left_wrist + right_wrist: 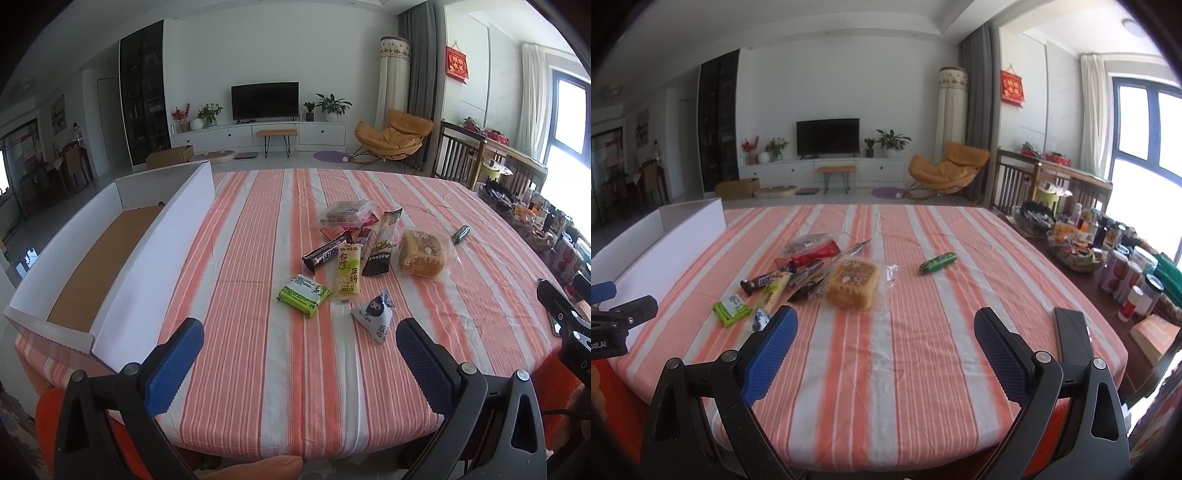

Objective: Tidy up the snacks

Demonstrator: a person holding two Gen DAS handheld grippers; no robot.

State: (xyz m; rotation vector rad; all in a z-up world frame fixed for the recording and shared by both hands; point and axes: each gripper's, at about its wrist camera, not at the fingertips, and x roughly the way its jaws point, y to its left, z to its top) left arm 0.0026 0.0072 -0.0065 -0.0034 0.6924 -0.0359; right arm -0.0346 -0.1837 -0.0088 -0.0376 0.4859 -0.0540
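Snacks lie in a loose pile mid-table: a green packet (303, 295), a yellow rice-cracker pack (347, 273), a dark chocolate bar (322, 254), a wrapped bread loaf (423, 254), a white triangular pouch (373, 314) and a small green tube (461, 233) off to the right. An open white cardboard box (147, 266) stands at the left. My left gripper (300, 343) is open above the near table edge, short of the pile. My right gripper (885, 334) is open too, with the loaf (853, 283) and green tube (937, 262) ahead of it.
The table wears an orange-and-white striped cloth (258, 332). A black flat device (1073, 336) lies at its right edge. A side table (1108, 266) crowded with jars, cans and baskets stands to the right. A thumb (258, 467) shows at the bottom.
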